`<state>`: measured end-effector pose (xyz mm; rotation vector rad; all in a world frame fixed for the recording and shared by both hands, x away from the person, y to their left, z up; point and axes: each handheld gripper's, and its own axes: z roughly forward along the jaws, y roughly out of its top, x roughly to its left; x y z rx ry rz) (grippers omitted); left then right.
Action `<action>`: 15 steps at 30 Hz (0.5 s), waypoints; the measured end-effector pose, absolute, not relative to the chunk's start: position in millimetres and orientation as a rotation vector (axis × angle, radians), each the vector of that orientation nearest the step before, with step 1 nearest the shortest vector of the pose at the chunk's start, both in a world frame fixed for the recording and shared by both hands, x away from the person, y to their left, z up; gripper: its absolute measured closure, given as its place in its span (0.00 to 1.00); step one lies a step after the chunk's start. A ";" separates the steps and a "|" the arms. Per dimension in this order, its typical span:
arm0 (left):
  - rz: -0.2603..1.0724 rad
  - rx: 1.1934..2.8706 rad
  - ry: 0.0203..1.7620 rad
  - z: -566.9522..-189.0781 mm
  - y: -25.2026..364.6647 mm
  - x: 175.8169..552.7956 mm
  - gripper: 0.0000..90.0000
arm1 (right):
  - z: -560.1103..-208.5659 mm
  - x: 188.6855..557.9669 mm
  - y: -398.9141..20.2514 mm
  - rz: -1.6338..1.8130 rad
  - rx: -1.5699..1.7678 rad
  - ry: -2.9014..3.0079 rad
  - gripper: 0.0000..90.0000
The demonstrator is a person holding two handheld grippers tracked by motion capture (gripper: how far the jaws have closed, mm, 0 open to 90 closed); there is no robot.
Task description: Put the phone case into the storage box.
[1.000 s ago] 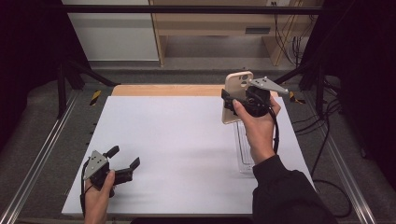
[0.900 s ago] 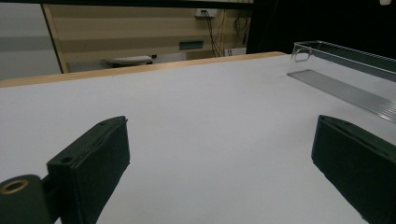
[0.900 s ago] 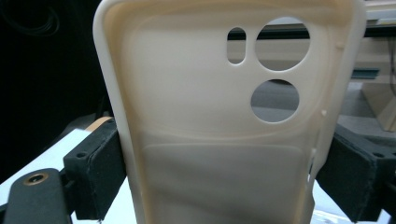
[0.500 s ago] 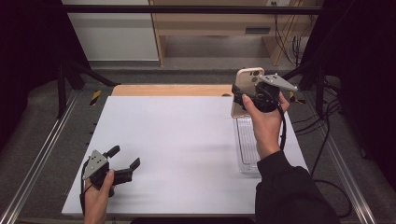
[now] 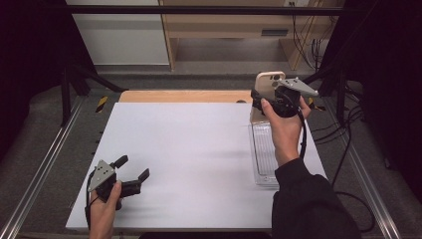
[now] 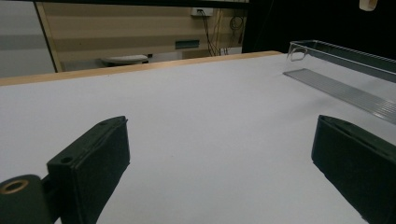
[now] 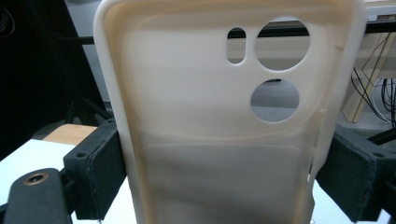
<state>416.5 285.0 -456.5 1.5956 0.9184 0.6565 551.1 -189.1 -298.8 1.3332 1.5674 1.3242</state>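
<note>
Where wood edges it, white table (image 5: 199, 149) lies bare.

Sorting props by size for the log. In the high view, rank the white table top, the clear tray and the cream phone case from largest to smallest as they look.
1. White table top, by far the largest.
2. Clear tray, partly hidden by the forearm.
3. Cream phone case, held upright in the right gripper, partly hidden by it; lifted toward the camera, so it may look bigger.

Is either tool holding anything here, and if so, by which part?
The right tool grips a cream phone case by its two long side edges, near the lower half, camera cutouts up. The left tool is open and empty over the white table.
</note>
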 end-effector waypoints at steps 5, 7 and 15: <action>0.656 1.597 0.913 -456.4 285.1 416.4 0.04 | -300.1 553.7 -192.9 1.313 1.345 1.563 0.13; 0.657 1.598 0.912 -456.4 285.1 416.5 0.04 | -300.6 554.4 -194.1 1.312 1.349 1.561 0.13; 0.655 1.600 0.907 -456.4 285.3 416.3 0.04 | -302.4 556.0 -195.1 1.307 1.352 1.563 0.13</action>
